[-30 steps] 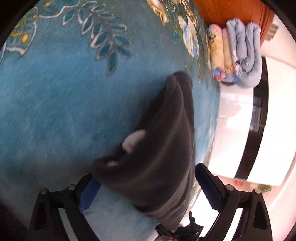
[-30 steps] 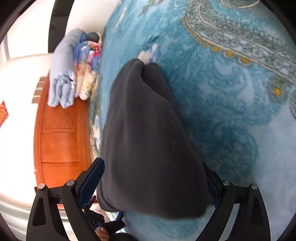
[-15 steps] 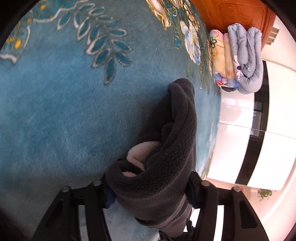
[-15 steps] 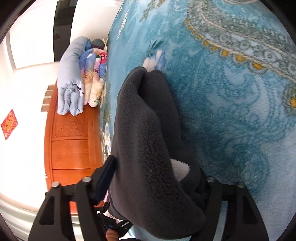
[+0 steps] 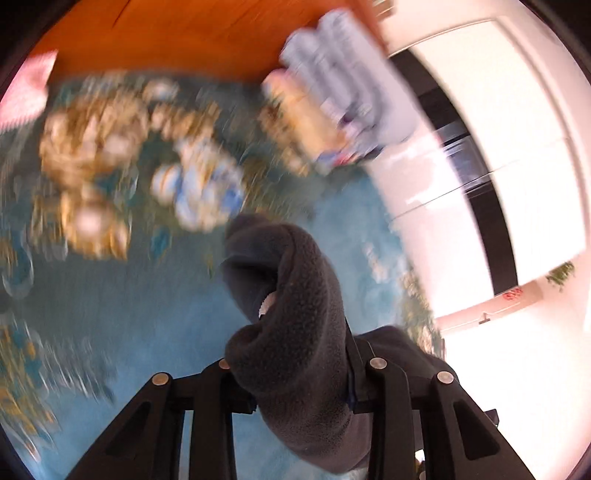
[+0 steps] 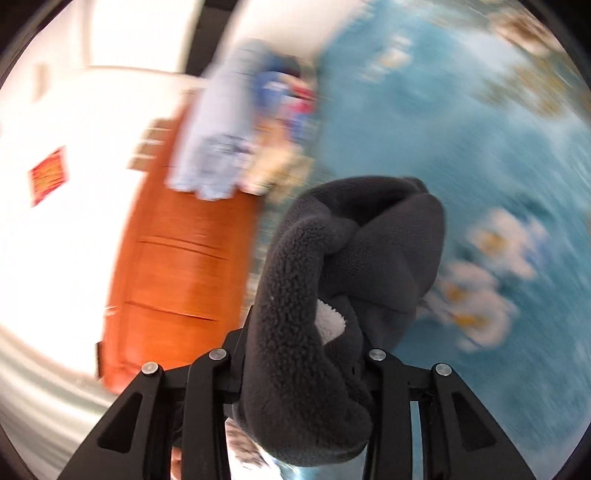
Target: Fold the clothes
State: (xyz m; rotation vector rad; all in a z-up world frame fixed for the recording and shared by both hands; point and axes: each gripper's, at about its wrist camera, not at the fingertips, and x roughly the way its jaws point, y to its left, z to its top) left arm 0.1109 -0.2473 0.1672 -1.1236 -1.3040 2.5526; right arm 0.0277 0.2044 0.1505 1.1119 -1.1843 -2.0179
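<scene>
A dark grey fleece garment (image 5: 295, 332) with a pale lining is bunched between the jaws of my left gripper (image 5: 291, 376), which is shut on it and holds it above the blue patterned carpet (image 5: 110, 325). In the right wrist view the same grey fleece (image 6: 332, 295) is clamped in my right gripper (image 6: 303, 362), also shut on it. A bit of white lining (image 6: 328, 321) shows in the fold. The fingertips of both grippers are hidden by the cloth.
A stack of folded blankets (image 5: 332, 103), light blue and floral, lies by an orange wooden cabinet (image 5: 184, 33); it also shows in the right wrist view (image 6: 229, 140). White walls and a dark doorway (image 5: 480, 177) are beyond the carpet edge. Both views are motion-blurred.
Both grippers closed on the fleece and lifted it off the carpet. The cameras swung up toward the cabinet and the blanket stack.
</scene>
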